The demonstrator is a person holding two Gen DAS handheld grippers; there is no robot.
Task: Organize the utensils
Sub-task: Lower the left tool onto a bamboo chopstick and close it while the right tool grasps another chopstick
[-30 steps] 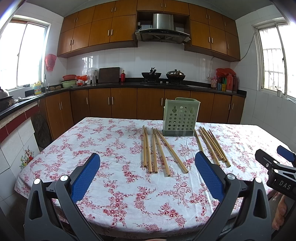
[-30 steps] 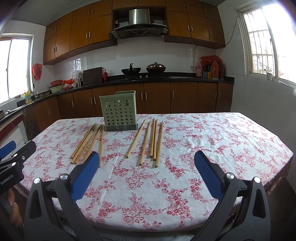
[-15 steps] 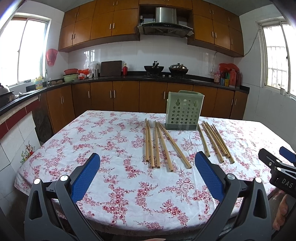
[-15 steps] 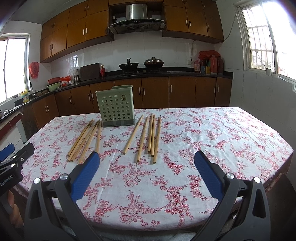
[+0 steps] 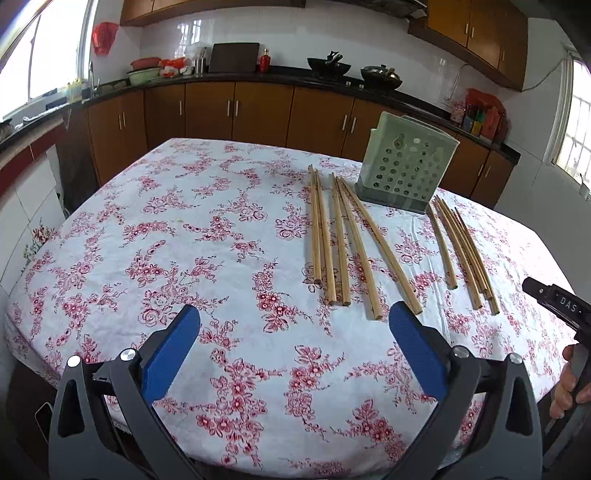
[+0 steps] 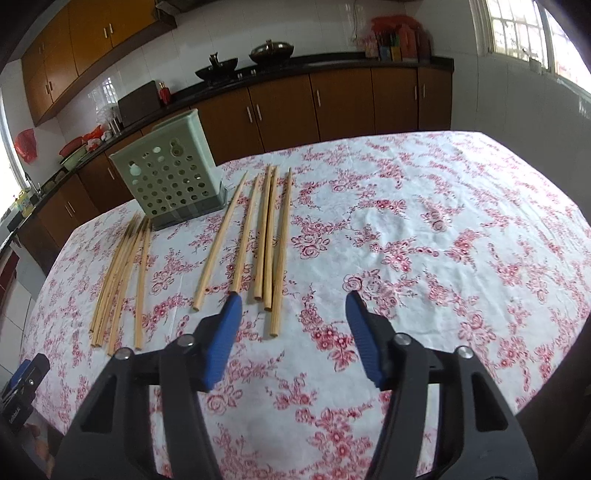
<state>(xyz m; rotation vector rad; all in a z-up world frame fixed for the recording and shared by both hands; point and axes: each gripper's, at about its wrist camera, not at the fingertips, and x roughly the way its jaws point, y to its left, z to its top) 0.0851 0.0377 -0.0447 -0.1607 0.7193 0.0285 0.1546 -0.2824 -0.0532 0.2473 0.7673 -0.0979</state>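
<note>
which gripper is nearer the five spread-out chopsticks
Right. The right gripper hovers, jaws open, over the near ends of the five spread chopsticks; the left gripper hangs back, short of them.

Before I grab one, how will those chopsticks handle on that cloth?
Probably stiff and light: the chopsticks are thin, straight wooden sticks. They lie flat on the tablecloth, so pinching one may be fiddly. Neighbours lie close, so the open right gripper might nudge several.

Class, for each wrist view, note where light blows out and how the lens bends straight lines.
Left wrist view: window blown out, counter edge bowed. Right wrist view: window overexposed, table edge curved, corners vignetted.
</note>
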